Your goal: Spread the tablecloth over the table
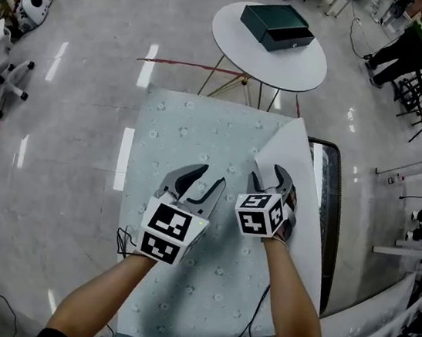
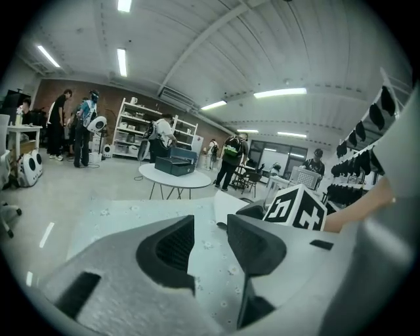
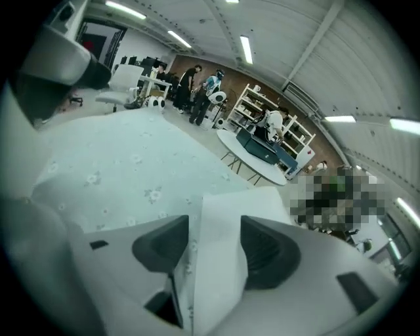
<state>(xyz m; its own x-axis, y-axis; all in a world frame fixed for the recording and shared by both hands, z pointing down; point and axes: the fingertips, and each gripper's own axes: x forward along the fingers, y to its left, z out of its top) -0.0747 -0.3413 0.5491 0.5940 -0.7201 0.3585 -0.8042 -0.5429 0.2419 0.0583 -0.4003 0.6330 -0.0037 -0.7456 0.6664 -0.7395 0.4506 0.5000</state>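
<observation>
A pale green flowered tablecloth [image 1: 192, 138] covers most of the table. Its right part is folded back, so the white underside [image 1: 292, 148] shows as a flap, and beside it the dark table edge [image 1: 332, 220] is bare. My right gripper [image 1: 267, 176] stands at the flap's near left edge with its jaws open. In the right gripper view the white flap [image 3: 223, 223] lies in the gap between them [image 3: 215, 246], with no pad pressing on it. My left gripper [image 1: 208, 176] hovers over the middle of the cloth, open with nothing between its fingers [image 2: 210, 239].
A round white table [image 1: 288, 66] carrying a dark green box [image 1: 277, 27] stands just beyond the far edge. A red cable [image 1: 186, 65] lies on the floor by it. An office chair [image 1: 5, 84] is at the far left, and people stand at the shelves farther off.
</observation>
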